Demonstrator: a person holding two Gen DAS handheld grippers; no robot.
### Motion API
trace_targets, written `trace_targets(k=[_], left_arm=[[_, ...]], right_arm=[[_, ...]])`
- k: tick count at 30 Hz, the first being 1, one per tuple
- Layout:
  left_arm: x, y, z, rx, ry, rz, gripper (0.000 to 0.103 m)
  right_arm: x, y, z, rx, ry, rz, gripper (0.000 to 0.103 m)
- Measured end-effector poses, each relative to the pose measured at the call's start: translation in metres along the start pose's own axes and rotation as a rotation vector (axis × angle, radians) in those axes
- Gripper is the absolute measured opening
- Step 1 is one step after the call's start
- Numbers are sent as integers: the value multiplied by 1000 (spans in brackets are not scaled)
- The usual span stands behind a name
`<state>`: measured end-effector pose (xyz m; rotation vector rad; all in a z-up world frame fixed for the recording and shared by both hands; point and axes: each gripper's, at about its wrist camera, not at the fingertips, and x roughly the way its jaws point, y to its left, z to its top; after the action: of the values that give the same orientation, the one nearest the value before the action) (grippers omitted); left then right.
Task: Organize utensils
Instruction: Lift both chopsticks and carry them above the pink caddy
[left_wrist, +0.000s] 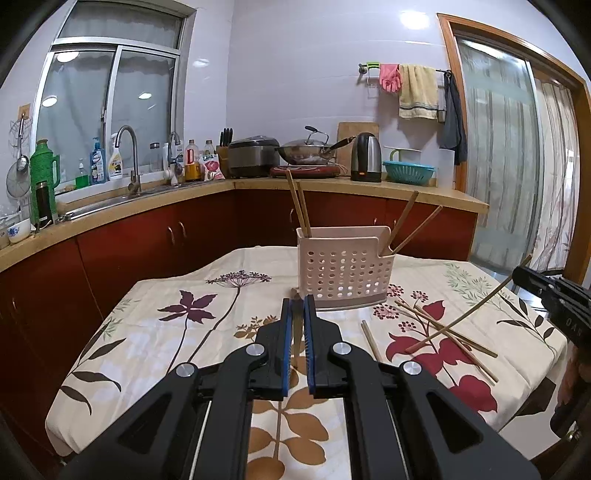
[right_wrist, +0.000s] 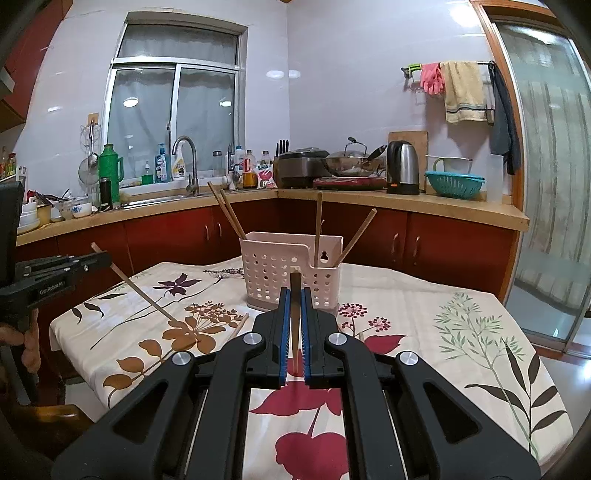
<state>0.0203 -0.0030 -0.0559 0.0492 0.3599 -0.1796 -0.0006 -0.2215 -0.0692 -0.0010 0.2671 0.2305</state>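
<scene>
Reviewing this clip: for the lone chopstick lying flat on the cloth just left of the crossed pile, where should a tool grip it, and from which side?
Grip the lone chopstick near its far, fully visible end, coming from above with the jaws across its width. It lies flat on the tablecloth, apart from the crossed pile, so nothing blocks either side of it.

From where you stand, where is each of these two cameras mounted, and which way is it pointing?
Left wrist view: on the left gripper, looking along its fingers over the floral table at the pink holder; it is shut on a chopstick, with the right gripper at the right edge.
Right wrist view: on the right gripper, facing the same holder; the left gripper shows at the left edge.
Shared: holder, table, kitchen counter.
</scene>
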Motion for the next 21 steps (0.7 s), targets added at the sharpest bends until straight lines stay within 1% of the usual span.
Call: trace_targets(k=[16, 21], left_arm=[[23, -2, 22, 14, -18, -20, 7], [26, 4, 29, -13, -13, -46, 7]], right_arm=[[28, -2, 20, 1, -6, 11, 6], [32, -4, 27, 8, -12, 21, 6]])
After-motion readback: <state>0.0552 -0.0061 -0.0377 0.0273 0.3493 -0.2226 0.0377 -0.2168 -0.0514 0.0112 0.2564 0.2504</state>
